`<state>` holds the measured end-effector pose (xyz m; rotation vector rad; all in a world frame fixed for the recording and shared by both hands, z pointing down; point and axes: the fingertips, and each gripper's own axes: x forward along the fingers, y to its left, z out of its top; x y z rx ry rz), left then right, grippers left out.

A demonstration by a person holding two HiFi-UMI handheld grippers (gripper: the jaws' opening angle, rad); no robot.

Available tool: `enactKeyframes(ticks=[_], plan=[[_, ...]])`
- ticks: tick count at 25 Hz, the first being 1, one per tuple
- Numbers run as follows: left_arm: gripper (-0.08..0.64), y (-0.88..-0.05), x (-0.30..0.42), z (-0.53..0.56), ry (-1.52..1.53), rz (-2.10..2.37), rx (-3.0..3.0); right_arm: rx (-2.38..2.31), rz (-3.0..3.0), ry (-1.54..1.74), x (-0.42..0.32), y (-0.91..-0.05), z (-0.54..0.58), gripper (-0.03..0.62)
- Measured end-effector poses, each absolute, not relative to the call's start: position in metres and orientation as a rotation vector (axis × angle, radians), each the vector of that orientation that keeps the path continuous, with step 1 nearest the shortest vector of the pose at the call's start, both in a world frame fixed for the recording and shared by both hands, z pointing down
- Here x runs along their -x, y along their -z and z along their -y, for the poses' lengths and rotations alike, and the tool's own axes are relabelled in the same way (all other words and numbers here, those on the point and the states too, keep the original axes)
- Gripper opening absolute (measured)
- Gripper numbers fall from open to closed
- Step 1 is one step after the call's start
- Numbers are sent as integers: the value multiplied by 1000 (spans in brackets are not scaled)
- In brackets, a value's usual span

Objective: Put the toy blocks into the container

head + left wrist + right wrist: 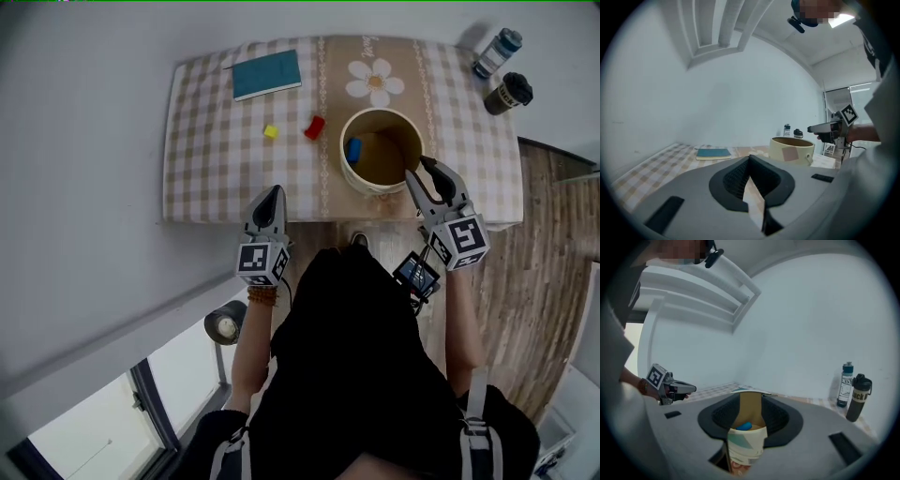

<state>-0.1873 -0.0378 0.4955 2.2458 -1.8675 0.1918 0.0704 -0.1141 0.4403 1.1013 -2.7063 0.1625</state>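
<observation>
Counter [206,141]: book [267,74] far left. Left gripper [271,195] shut, empty, at the near edge. Yellow block [271,132] and red block [315,127] lie apart, left of the container [362,181]. Blue block [353,149] is inside it, by the left wall. Right gripper [419,170] has its jaws apart, empty, at the container's near-right rim. Bottle [497,52] and tumbler [508,93] far right.

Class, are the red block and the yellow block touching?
Apart. The head view shows bare tablecloth between the red block and the yellow block.
</observation>
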Motion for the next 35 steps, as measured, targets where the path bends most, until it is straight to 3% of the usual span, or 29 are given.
enactKeyframes(ticks=[9, 14, 25, 35], plan=[[41, -535, 250, 94, -296, 1946, -2168, -1254, 2593, -199, -99, -447, 113, 150], [138, -572, 270, 127, -395, 1896, -2159, -1368, 2519, -224, -94, -446, 104, 150], [187, -647, 284, 183, -591, 1722, -2151, -1509, 2417, -224, -62, -440, 80, 150], [209, -664, 281, 197, -685, 1631, -2163, -1593, 2344, -272, -67, -449, 66, 150]])
